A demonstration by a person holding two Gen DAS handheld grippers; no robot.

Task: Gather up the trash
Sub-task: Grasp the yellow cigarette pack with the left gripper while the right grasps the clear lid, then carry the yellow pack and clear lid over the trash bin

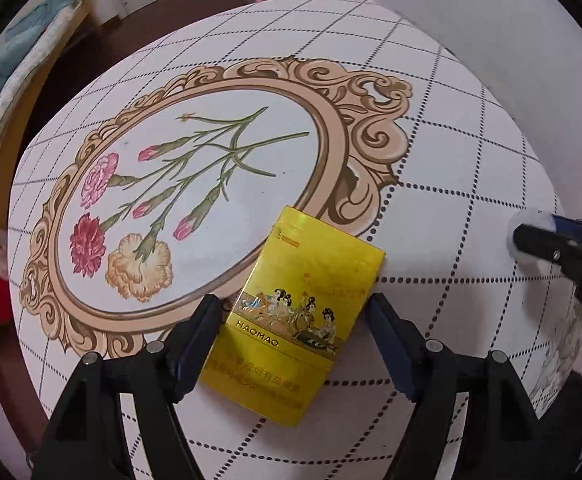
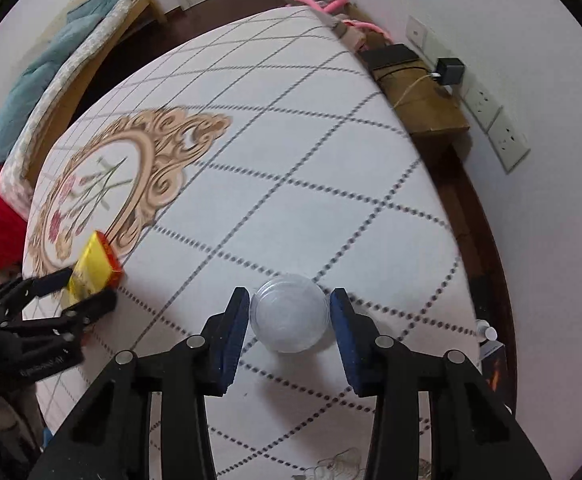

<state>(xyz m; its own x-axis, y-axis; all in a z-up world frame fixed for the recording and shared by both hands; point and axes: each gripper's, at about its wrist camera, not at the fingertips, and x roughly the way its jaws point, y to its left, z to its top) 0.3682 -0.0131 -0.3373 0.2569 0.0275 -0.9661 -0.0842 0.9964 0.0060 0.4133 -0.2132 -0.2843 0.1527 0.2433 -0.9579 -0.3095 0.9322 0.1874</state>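
Black tool (image 1: pixel 295 312) (blue pads (image 1: pixel 391 344))

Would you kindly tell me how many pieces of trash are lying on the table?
2: a yellow cigarette pack beside the flower print, and a clear plastic lid further right. None looks hidden.

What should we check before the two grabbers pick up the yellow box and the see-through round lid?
1. Flat yellow cardboard box sits between the left gripper's fingers: ok.
2. Left pads pressing on the box: not ok, there is a gap on the right side.
3. Clear round plastic lid centred in the right gripper: ok.
4. Right pads squeezing the lid: cannot tell; the left pad looks close, the right shows a small gap.
5. The two grippers are apart from each other: ok.
6. A bin to drop the trash into: cannot tell, none is in view.
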